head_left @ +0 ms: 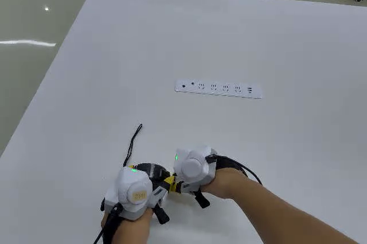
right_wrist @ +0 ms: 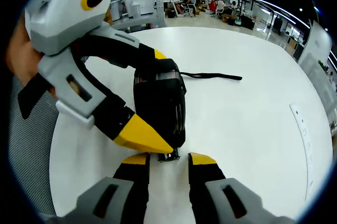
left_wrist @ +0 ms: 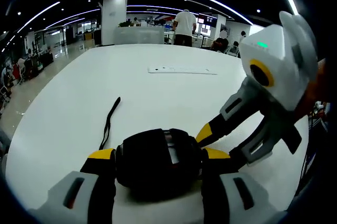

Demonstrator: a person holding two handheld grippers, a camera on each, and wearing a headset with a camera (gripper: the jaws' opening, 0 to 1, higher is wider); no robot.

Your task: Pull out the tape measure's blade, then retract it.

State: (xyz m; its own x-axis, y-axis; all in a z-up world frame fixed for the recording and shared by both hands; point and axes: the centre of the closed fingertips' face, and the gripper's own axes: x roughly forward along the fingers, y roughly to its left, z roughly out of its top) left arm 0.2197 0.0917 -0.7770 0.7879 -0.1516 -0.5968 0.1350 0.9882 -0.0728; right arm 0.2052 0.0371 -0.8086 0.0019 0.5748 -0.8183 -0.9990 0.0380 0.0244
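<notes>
Head view: two hand-held grippers (head_left: 151, 177) (head_left: 171, 184), one tape measure (head_left: 148, 169).

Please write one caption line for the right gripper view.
Left gripper clamps the black tape measure on a white table; open fingers of the right gripper flank its blade tip.

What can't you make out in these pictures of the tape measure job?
Head view: the tape measure is mostly hidden behind the grippers.
Left gripper view: its sides are covered by the left gripper's fingers.
Right gripper view: its mouth is covered by the left gripper's yellow finger, so how far the blade is out is unclear.
Head view: the power strip's markings are too small to read.
</notes>
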